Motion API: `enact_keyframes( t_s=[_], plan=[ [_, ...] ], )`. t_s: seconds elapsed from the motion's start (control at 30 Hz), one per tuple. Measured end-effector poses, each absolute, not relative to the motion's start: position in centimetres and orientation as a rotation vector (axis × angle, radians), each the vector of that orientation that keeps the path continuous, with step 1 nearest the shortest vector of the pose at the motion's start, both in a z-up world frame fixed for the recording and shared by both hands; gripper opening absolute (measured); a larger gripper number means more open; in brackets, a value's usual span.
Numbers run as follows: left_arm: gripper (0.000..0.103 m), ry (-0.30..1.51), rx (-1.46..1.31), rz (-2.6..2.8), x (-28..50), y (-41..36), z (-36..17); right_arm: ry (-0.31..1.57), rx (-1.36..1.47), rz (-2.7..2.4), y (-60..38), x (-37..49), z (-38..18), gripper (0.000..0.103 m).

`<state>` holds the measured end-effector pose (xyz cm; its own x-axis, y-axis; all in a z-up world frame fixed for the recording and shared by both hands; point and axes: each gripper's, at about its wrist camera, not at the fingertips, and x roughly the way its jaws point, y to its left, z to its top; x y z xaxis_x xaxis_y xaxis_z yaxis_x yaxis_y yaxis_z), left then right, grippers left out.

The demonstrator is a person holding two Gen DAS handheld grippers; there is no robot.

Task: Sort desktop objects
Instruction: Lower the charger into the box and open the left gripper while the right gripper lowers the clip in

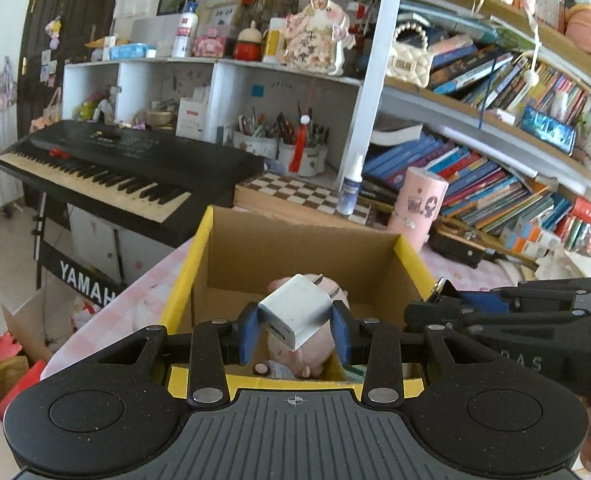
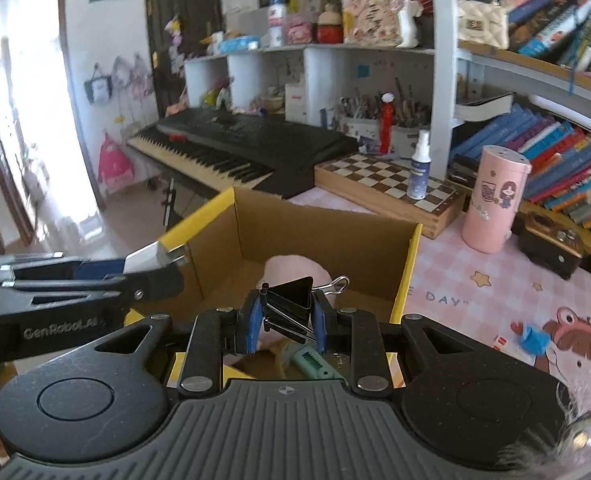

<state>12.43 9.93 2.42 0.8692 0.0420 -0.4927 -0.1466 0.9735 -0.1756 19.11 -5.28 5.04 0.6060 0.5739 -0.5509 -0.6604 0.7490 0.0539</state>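
Charger held in left claw, clip held in right claw; both hang directly above open box.

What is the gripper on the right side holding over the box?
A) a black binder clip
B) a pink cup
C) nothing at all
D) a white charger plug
A: in the right wrist view the right gripper is shut on a black binder clip, held above the open cardboard box. The white charger plug sits in the left gripper instead.
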Motion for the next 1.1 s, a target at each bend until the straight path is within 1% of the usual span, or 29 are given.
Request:
enact_keyframes(
  t_s=[0.27,0.57,1.1],
  plan=[
    [0.037,0.571,-0.191,0.119,14.9,9.2,0.8,0.613,-0.284,0.800,-3.8,20.8,3.0,0.024],
    [0.037,0.636,-0.175,0.132,17.1,9.1,-0.6,0.688,-0.357,0.860,-2.8,23.2,1.1,0.024],
    [0.037,0.700,-0.208,0.135,19.0,9.4,-1.8,0.757,-0.334,0.971,-2.8,25.0,0.3,0.024]
  ],
)
